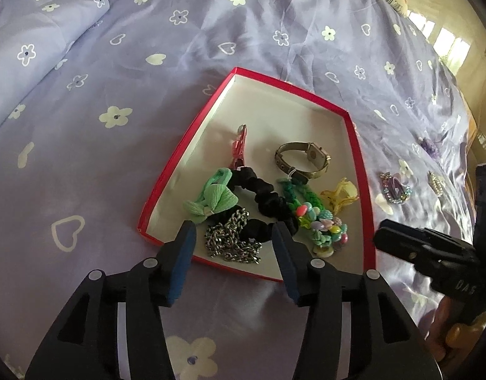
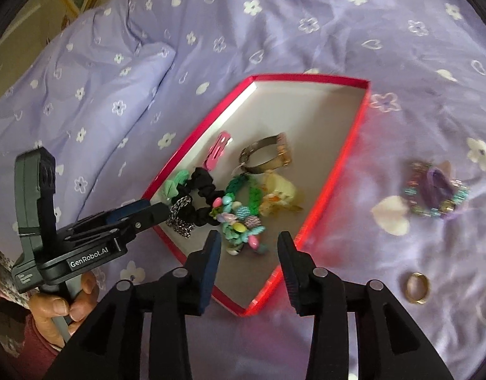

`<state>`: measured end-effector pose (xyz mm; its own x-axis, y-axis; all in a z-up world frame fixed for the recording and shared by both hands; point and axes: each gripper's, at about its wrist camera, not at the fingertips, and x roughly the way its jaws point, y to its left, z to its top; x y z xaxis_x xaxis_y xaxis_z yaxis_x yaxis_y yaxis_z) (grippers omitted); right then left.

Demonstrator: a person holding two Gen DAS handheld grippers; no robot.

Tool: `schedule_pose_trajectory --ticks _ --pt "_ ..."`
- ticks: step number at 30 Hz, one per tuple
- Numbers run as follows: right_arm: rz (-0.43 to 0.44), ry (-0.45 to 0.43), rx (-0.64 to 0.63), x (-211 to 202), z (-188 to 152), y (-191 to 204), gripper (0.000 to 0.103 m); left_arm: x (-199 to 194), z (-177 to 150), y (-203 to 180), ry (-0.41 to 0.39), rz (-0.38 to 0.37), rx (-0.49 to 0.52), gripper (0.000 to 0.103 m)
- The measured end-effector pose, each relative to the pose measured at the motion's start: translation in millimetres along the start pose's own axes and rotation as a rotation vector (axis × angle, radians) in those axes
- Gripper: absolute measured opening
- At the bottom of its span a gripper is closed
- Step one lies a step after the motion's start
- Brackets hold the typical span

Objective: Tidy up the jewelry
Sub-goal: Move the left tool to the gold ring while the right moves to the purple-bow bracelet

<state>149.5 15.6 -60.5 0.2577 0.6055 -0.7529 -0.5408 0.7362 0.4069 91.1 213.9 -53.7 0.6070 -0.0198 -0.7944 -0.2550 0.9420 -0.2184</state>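
Observation:
A red box [image 1: 293,90] [image 2: 306,77] with a white floor lies on the purple bedsheet. In it are a silver chain [image 1: 230,240] [image 2: 179,221], a black scrunchie [image 1: 268,196], a green bow tie [image 1: 211,199], a pink clip [image 1: 239,145], a watch [image 1: 306,158] [image 2: 268,155], a green beaded bracelet [image 1: 322,224] [image 2: 243,218] and a yellow claw clip [image 1: 339,194]. My left gripper [image 1: 233,228] [image 2: 154,207] is open over the chain, pads clear of it. My right gripper [image 2: 250,237] [image 1: 382,237] is open and empty at the box's near corner, just short of the beaded bracelet.
Outside the box on the right lie a purple beaded bracelet [image 2: 439,193] [image 1: 394,188], a gold ring [image 2: 417,287], a pearl clip [image 1: 436,183] and a small purple piece [image 1: 429,147]. A folded quilt [image 1: 37,31] rises at the left. A hand [image 2: 53,307] holds the left gripper's handle.

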Motion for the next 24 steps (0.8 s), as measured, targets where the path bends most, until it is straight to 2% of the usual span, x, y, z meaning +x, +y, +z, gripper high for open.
schedule_pose_trajectory --ticks 5,10,15,24 --pt "-0.027 -0.051 0.051 -28.8 -7.9 -22.5 0.044 -7.6 -1.8 -9.0 -0.007 -0.017 -0.003 0.054" --pt "-0.071 -0.090 0.117 -54.7 -18.3 -54.8 0.044 -14.0 -0.8 -25.7 -0.017 -0.044 0.014 0.054" --pt "-0.115 -0.119 0.183 -75.2 -24.4 -87.2 0.045 -17.9 1.2 -48.8 -0.025 -0.076 0.052 0.055" --pt "-0.141 -0.164 0.257 -99.5 -29.7 -124.8 0.045 -11.5 -1.1 -91.0 0.000 -0.114 0.126 0.055"
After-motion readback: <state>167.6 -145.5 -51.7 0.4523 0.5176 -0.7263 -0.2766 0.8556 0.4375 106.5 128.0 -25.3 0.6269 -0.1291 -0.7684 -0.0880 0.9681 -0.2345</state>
